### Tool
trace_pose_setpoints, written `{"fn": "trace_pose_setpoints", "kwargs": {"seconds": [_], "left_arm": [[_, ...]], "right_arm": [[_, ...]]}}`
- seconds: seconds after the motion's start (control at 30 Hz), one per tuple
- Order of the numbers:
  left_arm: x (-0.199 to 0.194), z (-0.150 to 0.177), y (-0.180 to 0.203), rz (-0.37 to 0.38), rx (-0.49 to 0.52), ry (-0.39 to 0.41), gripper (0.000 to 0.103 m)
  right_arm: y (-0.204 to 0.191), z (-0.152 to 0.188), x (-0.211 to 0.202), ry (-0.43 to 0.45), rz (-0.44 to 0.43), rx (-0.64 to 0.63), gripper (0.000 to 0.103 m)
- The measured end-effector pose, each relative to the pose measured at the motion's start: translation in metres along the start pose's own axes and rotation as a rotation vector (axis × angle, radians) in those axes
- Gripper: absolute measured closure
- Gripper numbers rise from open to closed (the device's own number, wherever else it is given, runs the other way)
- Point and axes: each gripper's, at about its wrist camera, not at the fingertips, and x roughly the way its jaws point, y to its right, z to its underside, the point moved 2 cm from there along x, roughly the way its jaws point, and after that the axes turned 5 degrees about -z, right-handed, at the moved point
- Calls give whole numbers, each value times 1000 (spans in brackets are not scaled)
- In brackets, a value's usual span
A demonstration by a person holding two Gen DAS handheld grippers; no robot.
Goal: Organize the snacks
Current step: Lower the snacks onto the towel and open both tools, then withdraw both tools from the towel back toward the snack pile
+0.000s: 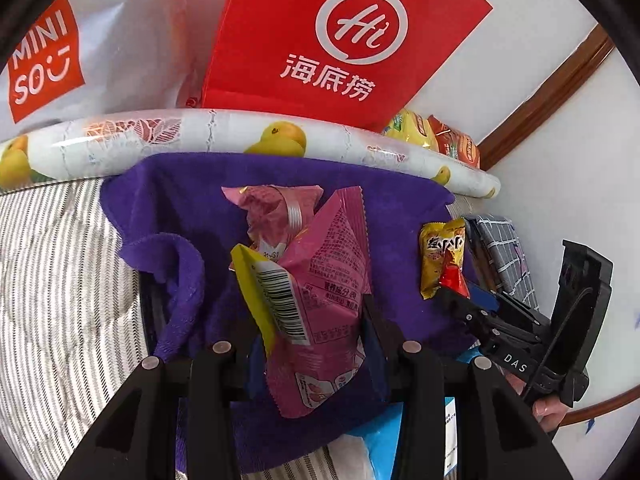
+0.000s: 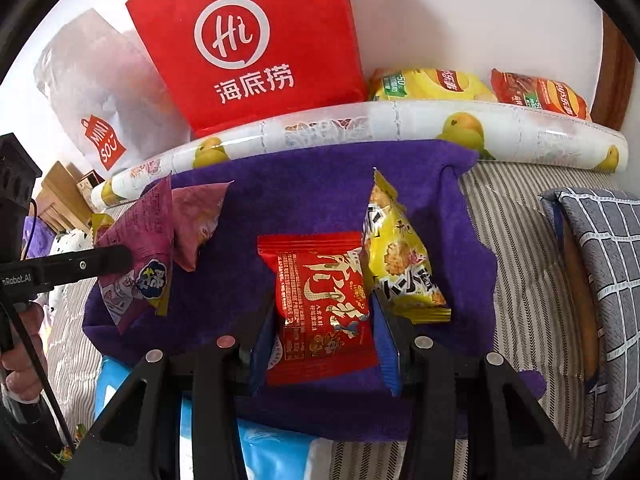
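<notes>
1. Far left, a white MINISO bag [image 2: 96, 92] leans against the wall, right beside a red Haidilao bag [image 2: 256, 44].
2. A roll printed with yellow fruit [image 2: 360, 124] lies across in front of both bags, along the back edge of the purple towel [image 2: 312, 188] that's spread on the striped cover [image 2: 520, 248].
3. The left gripper [image 1: 316, 320] has its fingers closed on a pink snack packet [image 1: 324, 280], held upright over the towel's left side. A second pink packet [image 1: 272, 208] sits just behind it.
4. Middle of the towel: the right gripper [image 2: 324, 320] is pinching a red snack packet [image 2: 320, 308] between its blue pads.
5. Touching that packet's right edge is a yellow snack packet [image 2: 400, 256], tilted on the towel.
6. Back right, behind the roll, a yellow chip bag [image 2: 428, 84] and a red chip bag [image 2: 540, 92] lie side by side.
7. Far right, a grey grid-pattern cushion [image 2: 604, 264].
</notes>
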Motion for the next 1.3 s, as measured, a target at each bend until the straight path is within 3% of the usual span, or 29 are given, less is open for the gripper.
{"fn": "trace_pose_setpoints", "kwargs": {"seconds": [0.27, 0.37, 0.43, 0.57, 0.73, 0.83, 1.07, 1.3], "left_arm": [[4, 4, 6, -6, 39, -13, 62], [2, 5, 5, -36, 44, -18, 55], [-2, 6, 4, -87, 49, -12, 42], [-21, 10, -4, -128, 34, 10, 38], [-54, 23, -12, -159, 5, 42, 37], [-76, 36, -13, -157, -4, 69, 37], [-123, 77, -7, -167, -5, 128, 37], [-151, 124, 0, -155, 2, 131, 37]], "right_arm": [[2, 1, 4, -19, -1, -6, 58], [3, 2, 5, -23, -6, -2, 57], [1, 2, 4, -28, -16, -10, 50], [-8, 3, -8, -8, -23, -19, 41], [-22, 8, -45, 71, 4, -15, 38], [-35, 18, -75, 143, 34, -27, 38], [-68, 59, -128, 191, 103, -65, 38], [-77, 114, -150, 146, 57, 19, 38]]}}
